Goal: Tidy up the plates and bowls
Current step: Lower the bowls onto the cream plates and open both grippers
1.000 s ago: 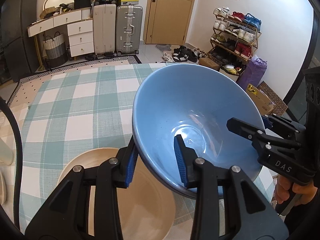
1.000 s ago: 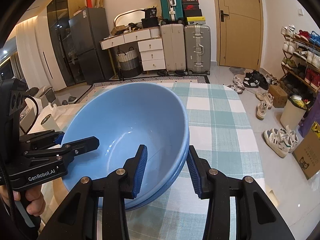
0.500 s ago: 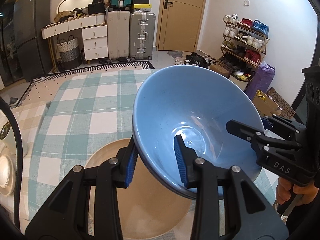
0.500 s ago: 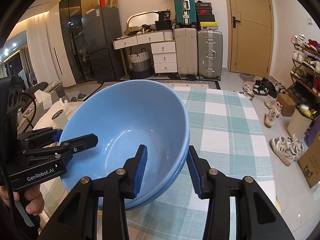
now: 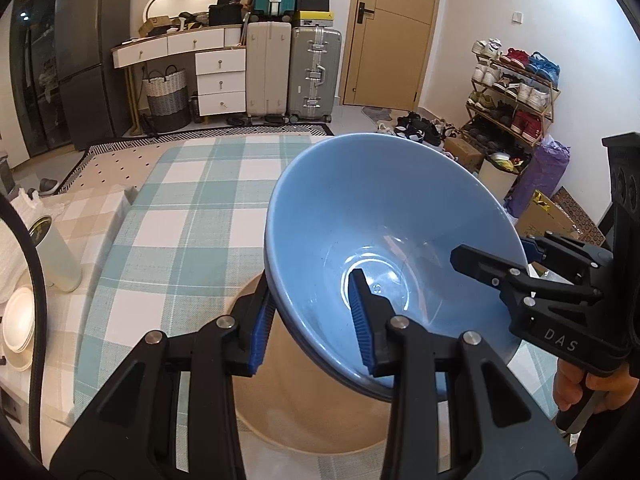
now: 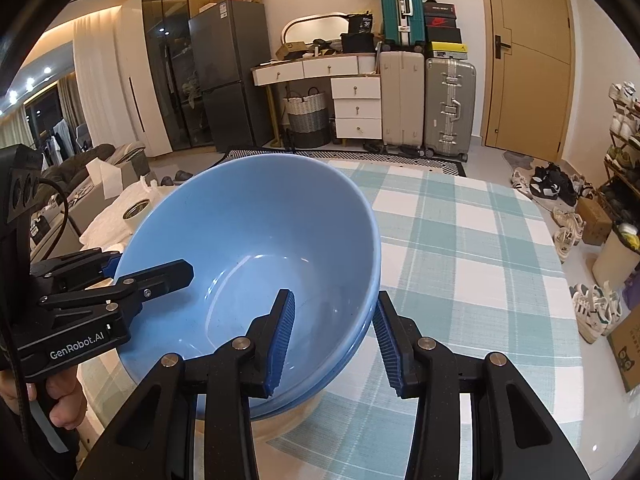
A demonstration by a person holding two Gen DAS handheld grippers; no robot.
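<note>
Blue bowls [image 5: 384, 216]: 2, nested one inside the other (a double rim line shows on the near edge in both views), held in the air, tilted, above the table.

Left gripper [image 5: 312, 320]: clamped on the bowls' rim, 1 blue ribbed pad inside the bowl, the other outside against the wall. In the right wrist view it [image 6: 116, 268] enters from the left edge and grips the rim on that side; a hand [image 6: 60, 400] holds its handle.

Right gripper [image 6: 334, 340]: clamped on the opposite rim, 1 pad inside, 1 outside. In the left wrist view it [image 5: 496, 256] comes in from the right, marked "DAS", with a hand [image 5: 592, 384] on its grip.

Beige plate [image 5: 304, 408]: large, round, lying flat on the table directly under the bowls; whether the bowls touch it cannot be told.

Table [image 5: 192, 208]: covered with a green-and-white checked cloth.

White dishes [image 5: 18, 324]: a small stack at the left edge, on a beige checked surface beside the table.

Pale cylinder [image 5: 56, 252]: upright with a dark lid, just beside the white dishes.

Background: 2 upright suitcases [image 5: 292, 72] against the far wall, a white drawer unit [image 5: 220, 76] to their left, a tan door [image 5: 394, 32] to their right, a shoe rack [image 5: 512, 92] along the right wall.
</note>
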